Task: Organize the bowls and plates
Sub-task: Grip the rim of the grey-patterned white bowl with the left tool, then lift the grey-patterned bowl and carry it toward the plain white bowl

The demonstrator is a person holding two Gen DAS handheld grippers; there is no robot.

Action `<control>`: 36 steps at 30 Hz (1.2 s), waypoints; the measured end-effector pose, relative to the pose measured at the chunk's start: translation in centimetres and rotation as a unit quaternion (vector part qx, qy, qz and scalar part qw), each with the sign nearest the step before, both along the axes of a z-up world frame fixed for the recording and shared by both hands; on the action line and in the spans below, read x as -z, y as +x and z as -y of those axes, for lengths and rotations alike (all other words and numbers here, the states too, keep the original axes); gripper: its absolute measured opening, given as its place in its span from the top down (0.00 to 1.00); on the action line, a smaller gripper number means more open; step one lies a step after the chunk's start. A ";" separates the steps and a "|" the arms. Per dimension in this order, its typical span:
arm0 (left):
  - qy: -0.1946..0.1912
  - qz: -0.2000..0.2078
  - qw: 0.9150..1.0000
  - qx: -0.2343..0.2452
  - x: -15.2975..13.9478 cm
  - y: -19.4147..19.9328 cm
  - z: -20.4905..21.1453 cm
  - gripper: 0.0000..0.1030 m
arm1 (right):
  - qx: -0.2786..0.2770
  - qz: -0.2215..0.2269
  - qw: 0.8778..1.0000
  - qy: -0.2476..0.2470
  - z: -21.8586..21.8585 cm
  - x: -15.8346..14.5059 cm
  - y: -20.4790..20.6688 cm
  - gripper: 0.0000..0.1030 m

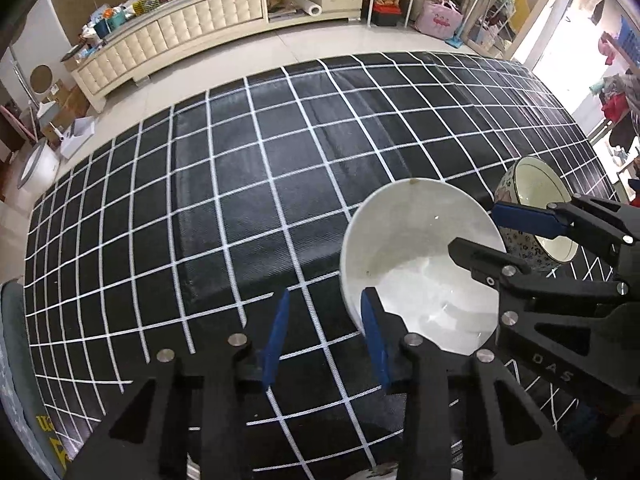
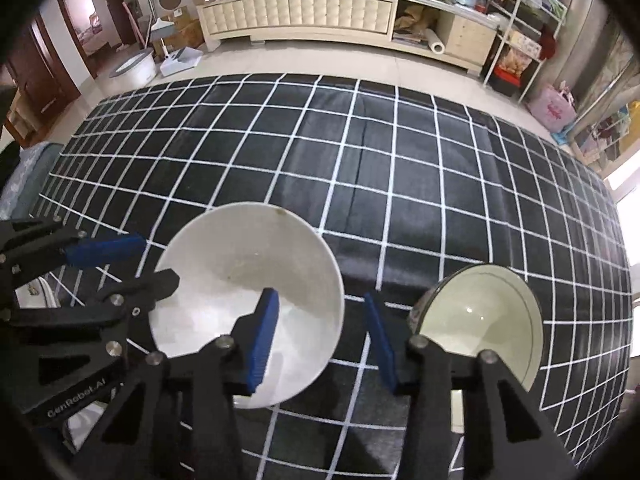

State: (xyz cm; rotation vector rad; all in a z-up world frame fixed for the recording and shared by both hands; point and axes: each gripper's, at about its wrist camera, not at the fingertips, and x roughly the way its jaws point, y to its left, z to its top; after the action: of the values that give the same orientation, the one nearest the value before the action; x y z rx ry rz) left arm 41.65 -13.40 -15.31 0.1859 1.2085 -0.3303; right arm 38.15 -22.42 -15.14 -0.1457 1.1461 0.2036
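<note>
A large white bowl (image 1: 416,256) stands on the black grid-lined tablecloth (image 1: 240,184); it also shows in the right wrist view (image 2: 248,276). A smaller patterned bowl (image 1: 536,208) with a cream inside stands to its right, and shows in the right wrist view (image 2: 484,316). My left gripper (image 1: 326,320) is open and empty, its right finger at the white bowl's near-left rim. My right gripper (image 2: 320,328) is open and empty, its left finger over the white bowl and its right finger beside the patterned bowl. Each gripper shows in the other's view.
A cream cabinet (image 2: 304,12) with clutter on top stands beyond the table across a tiled floor. A white dish's edge (image 2: 36,292) shows under the left gripper. A shelf rack (image 2: 520,40) stands at the far right. A grey cushion (image 1: 16,340) lies at the table's left edge.
</note>
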 end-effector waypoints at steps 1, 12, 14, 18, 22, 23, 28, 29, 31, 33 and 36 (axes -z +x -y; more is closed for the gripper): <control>0.001 -0.001 1.000 0.003 0.0 0.0 0.0 0.69 | -0.002 -0.001 1.000 0.000 -0.1 0.1 0.0 0.59; -0.007 -0.031 0.999 0.022 1.6 0.5 1.2 0.78 | 0.008 -0.021 1.000 0.019 0.0 1.7 0.3 0.74; -0.009 -0.035 0.999 0.024 1.9 0.6 1.5 0.80 | 0.015 -0.023 0.999 0.025 0.4 1.9 0.5 0.79; -0.002 -0.038 0.999 0.026 2.4 0.8 2.4 0.84 | 0.019 -0.039 0.999 0.034 1.0 2.6 0.5 0.83; 0.013 -0.036 0.999 0.031 2.6 0.8 3.0 0.84 | 0.020 -0.033 0.999 0.032 0.9 2.3 0.3 0.84; 0.015 -0.036 0.999 0.032 2.6 0.8 3.1 0.84 | 0.022 -0.031 0.999 0.034 0.9 2.2 0.2 0.84; 0.030 -0.038 0.998 0.029 2.8 0.4 3.2 0.88 | 0.024 -0.016 0.999 0.044 0.4 0.9 -0.4 0.85; 0.025 -0.042 0.999 0.024 2.9 0.4 3.1 0.88 | 0.024 -0.014 0.999 0.046 0.3 0.6 -0.5 0.85; 0.017 -0.044 0.999 0.016 2.8 0.3 2.7 0.88 | 0.024 -0.013 0.998 0.047 0.1 0.5 -0.6 0.85; 0.018 -0.039 0.999 0.014 2.4 0.0 2.6 0.88 | 0.024 -0.013 0.998 0.051 0.0 0.1 -0.9 0.86; 0.022 -0.030 0.999 0.014 1.6 -0.4 2.3 0.88 | 0.023 -0.010 0.998 0.053 -0.2 -0.4 -1.2 0.87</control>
State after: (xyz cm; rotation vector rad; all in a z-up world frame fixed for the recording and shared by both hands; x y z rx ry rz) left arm 41.29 -15.69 -16.95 0.2317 1.2737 -0.3363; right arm 36.90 -22.22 -14.69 -0.0245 1.1547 0.2245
